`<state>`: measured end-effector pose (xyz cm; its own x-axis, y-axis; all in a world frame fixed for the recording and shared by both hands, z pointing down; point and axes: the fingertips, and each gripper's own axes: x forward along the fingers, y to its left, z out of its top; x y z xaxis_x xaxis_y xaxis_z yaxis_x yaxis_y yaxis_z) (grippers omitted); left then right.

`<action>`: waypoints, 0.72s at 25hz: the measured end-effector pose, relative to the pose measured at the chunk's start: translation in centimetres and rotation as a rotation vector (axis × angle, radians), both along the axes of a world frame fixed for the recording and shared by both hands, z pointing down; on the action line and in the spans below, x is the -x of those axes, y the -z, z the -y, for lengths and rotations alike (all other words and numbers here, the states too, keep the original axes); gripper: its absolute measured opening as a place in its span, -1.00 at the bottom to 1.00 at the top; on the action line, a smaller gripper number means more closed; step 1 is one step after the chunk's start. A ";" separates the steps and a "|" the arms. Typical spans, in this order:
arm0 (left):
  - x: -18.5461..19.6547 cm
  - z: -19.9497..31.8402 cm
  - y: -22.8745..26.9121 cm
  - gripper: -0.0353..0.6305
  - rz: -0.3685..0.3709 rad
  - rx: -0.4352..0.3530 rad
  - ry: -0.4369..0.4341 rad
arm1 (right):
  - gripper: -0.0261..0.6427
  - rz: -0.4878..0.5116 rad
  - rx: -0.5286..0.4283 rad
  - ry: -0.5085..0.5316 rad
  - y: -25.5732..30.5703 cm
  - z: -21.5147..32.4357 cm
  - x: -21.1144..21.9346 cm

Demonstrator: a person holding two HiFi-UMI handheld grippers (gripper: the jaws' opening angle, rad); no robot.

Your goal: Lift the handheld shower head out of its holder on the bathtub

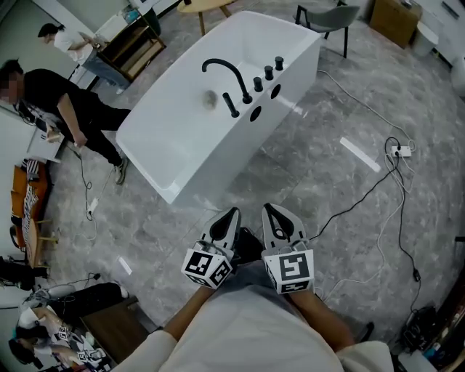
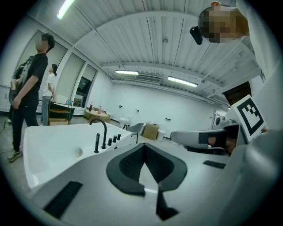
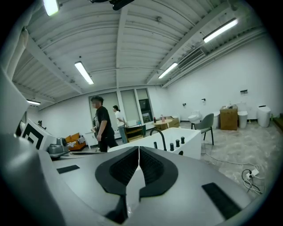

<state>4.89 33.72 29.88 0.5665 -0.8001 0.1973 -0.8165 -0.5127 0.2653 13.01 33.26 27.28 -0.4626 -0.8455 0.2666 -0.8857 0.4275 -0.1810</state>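
Handheld shower head (image 1: 230, 104) stands upright on the white bathtub (image 1: 218, 161) rim beside the arched faucet (image 1: 225, 71). Open grey floor (image 1: 305, 171) separates it from left claw (image 1: 232, 212) and right claw (image 1: 267, 208), both pressed together, empty.

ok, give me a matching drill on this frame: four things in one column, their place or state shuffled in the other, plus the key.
Things:
1. handheld shower head
2. grey chair
3. power strip
4. right gripper

Place or state:
A. on the floor, right of the bathtub
B. fingers shut, nothing between them
C. standing on the bathtub's rim beside the curved spout
D. past the bathtub's far end

Pairs: 1-C, 2-D, 3-A, 4-B
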 end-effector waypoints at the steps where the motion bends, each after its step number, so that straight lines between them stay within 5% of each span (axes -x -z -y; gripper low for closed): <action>1: 0.2 -0.1 0.0 -0.88 0.004 -0.001 0.004 | -0.86 0.004 -0.003 -0.009 0.0 0.1 -0.1; 18: 1.2 1.5 -2.5 -0.88 -0.050 0.055 0.017 | -0.86 -0.066 0.094 0.041 -3.5 1.2 2.0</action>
<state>3.65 32.23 32.34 0.5630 -0.7985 0.2133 -0.8101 -0.4822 0.3335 10.99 32.07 30.73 -0.4751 -0.7962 0.3746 -0.8791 0.4476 -0.1636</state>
